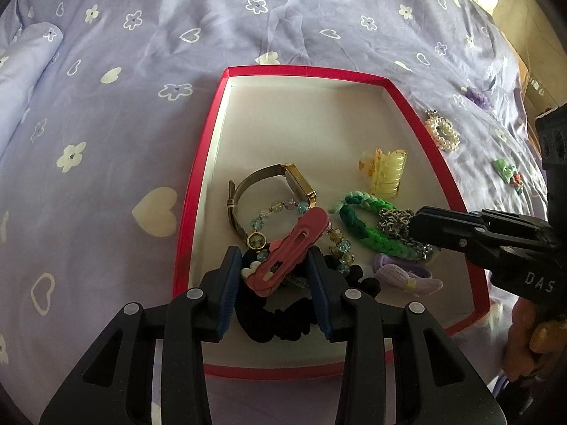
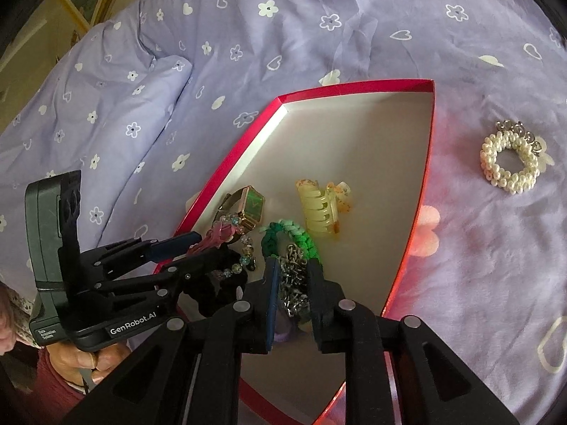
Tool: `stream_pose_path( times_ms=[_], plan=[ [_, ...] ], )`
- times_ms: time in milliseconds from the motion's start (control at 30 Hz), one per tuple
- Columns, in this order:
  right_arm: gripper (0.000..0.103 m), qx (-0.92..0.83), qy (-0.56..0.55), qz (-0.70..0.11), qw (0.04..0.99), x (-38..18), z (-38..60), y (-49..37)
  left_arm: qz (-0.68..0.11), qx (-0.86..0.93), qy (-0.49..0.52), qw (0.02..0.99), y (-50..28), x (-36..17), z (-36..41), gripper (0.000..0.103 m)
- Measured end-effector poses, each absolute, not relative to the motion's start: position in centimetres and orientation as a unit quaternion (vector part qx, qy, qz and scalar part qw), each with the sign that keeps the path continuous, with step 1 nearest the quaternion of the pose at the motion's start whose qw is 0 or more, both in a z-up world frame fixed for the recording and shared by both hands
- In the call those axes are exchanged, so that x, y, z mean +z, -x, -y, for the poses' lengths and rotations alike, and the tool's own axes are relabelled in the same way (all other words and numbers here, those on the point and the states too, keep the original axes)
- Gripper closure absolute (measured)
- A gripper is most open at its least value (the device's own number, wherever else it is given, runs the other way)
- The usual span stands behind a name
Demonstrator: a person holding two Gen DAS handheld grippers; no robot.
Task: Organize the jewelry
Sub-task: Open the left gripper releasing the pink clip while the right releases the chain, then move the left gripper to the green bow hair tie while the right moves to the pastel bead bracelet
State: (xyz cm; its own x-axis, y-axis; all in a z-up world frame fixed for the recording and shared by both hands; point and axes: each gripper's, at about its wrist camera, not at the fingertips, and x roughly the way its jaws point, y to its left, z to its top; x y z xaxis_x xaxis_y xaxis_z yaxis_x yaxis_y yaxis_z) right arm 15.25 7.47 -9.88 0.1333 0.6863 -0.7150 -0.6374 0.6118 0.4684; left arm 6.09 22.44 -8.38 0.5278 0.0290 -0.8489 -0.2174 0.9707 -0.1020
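Red-rimmed box [image 1: 193, 191] with off-white floor, on lilac bedsheet [image 1: 124, 106] printed with white flowers and hearts. Inside, near the front-left corner: pink hair clip [image 1: 294, 248] with white flower trim, black scrunchie [image 1: 280, 315], bracelet [image 1: 301, 209] of pale blue, clear and amber beads, gold watch [image 1: 299, 184] with green-tinted face. Toward the right edge: braided band [image 1: 361, 219] shading mint to dark green, silver chain [image 1: 393, 223], lavender bow [image 1: 407, 276], translucent yellow claw clip [image 1: 386, 173]. Outside the right edge: white pearl bracelet [image 2: 510, 159]. Black grippers, blue pads [image 1: 226, 294].
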Motion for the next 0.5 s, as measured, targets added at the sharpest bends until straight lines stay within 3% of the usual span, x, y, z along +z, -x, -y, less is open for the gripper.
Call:
stream_pose_path(
  times_ms=[167, 367, 500],
  plan=[
    [0.079, 0.44, -0.03, -0.488, 0.753, -9.6, -7.1, -15.2, -0.484, 0.078, 0.103, 0.866, -5.9, -8.3, -22.6, 0.052],
    [0.074, 0.438, -0.042, -0.478, 0.76, -8.4, -5.8, -14.9, -0.478, 0.08, 0.112, 0.868, -5.3, -7.6, -22.7, 0.049],
    [0.065, 0.435, -0.052, -0.464, 0.77, -7.3, -4.0, -14.8, -0.467, 0.08, 0.126, 0.871, -4.8, -6.8, -22.4, 0.043]
  ],
)
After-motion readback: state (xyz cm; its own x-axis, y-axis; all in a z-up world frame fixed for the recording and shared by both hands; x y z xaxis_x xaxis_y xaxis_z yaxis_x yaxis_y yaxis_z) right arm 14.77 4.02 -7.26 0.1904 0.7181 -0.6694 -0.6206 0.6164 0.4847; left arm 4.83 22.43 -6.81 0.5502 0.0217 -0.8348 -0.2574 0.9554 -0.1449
